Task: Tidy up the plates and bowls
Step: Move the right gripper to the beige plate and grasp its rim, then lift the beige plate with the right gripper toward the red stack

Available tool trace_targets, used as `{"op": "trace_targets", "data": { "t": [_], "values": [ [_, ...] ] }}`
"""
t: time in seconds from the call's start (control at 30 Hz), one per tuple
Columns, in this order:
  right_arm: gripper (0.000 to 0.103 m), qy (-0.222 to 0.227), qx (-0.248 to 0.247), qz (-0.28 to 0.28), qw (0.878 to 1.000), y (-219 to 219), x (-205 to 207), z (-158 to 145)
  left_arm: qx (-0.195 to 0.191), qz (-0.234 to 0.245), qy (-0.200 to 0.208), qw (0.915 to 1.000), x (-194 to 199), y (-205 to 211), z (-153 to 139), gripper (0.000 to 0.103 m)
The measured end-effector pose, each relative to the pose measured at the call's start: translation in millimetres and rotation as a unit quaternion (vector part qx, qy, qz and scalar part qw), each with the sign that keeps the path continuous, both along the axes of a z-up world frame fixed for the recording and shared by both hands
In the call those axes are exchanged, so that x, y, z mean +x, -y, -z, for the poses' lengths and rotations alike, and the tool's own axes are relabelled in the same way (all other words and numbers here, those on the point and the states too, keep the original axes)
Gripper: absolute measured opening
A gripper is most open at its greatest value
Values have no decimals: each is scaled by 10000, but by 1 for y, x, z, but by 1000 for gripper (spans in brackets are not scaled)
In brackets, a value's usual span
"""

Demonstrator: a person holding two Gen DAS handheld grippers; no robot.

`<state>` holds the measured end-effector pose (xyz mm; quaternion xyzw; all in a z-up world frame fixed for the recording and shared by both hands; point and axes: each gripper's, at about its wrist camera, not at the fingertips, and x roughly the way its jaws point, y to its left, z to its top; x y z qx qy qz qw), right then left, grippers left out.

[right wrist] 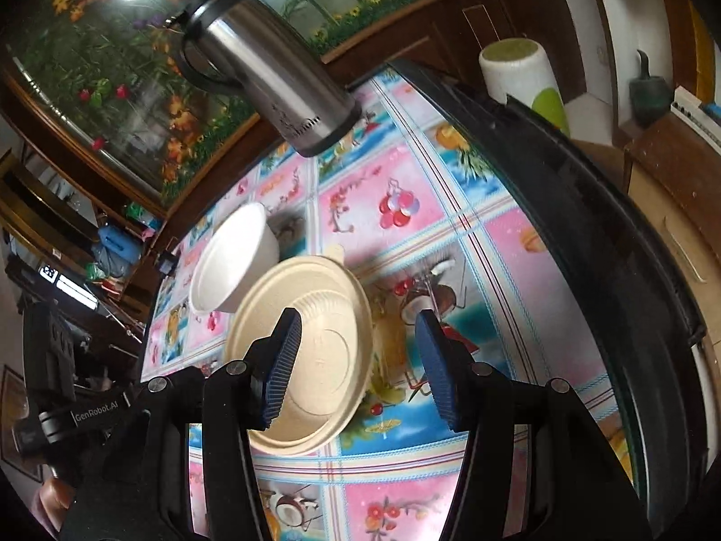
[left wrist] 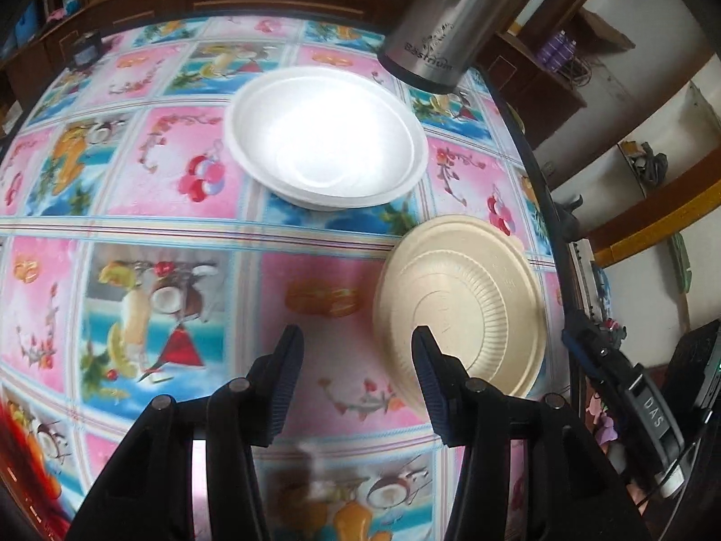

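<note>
Both grippers are just hovering with jaws spread wide, nothing held; the left gripper (left wrist: 356, 338) hangs over bare tablecloth (left wrist: 135, 171), its right finger overlapping the beige plate (left wrist: 468, 297), which sits close to the table's right edge; the white bowl (left wrist: 326, 137) is farther in, near the steel kettle (left wrist: 446, 22); the right gripper (right wrist: 358, 320) floats over the plate's rim.

bowl (left wrist: 326, 135) behind plate (left wrist: 464, 302)

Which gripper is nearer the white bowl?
Neither clearly. The left gripper faces the white bowl across open tablecloth; the right gripper hovers by the beige plate, the bowl beyond.
</note>
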<state>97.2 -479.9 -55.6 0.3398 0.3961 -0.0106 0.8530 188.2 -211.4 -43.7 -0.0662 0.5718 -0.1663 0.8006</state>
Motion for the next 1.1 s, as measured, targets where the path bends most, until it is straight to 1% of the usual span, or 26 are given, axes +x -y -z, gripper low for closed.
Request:
{"op": "trace_targets", "data": {
  "t": [0.1,0.2,0.33,0.43,0.6,0.67,0.73,0.8,0.83,0.87,0.9,0.93,1.0,1.03,1.07,1.1],
  "values": [
    [52,90,221,22,9997,6,-2,2,-79,6,85,9999,6,7,0,50],
    [53,47,339,-25,9994,6,1,6,-114,129,78,9998,9,16,1,50],
    [52,-83,491,-188,9986,0,8,12,-146,159,-4,9998,13,24,6,50],
    [52,-140,542,-230,9982,-3,10,15,-221,139,-116,9996,16,26,12,50],
    [52,-192,641,-257,9974,-4,12,20,-235,92,-269,9993,18,27,19,50],
    [52,-217,720,-271,9968,-5,13,23,-205,101,-264,9994,18,29,19,50],
    [48,-253,750,-306,9964,-6,14,25,-144,90,-256,9995,18,31,20,50],
    [36,-290,775,-314,9961,-8,16,28,-114,85,-264,9996,18,32,22,48],
    [33,-302,791,-319,9959,-9,16,29,-54,85,-252,9996,18,33,23,48],
    [25,-325,784,-338,9958,-10,17,30,-36,87,-238,9997,18,34,24,48],
    [21,-341,759,-343,9959,-11,17,31,-9,94,-215,9997,17,34,24,46],
    [18,-343,759,-325,9960,-11,17,32,5,110,-193,9998,17,34,24,37],
    [12,-379,729,-273,9962,-10,17,34,98,107,-131,9998,17,34,24,29],
    [11,-386,692,-241,9966,-10,17,34,89,95,-124,9998,18,33,25,21],
    [10,-387,661,-216,9968,-9,17,34,91,83,-119,9999,18,31,26,16],
    [9,-374,619,-174,9972,-8,15,33,95,71,-109,9999,18,29,26,8]
  ]
}}
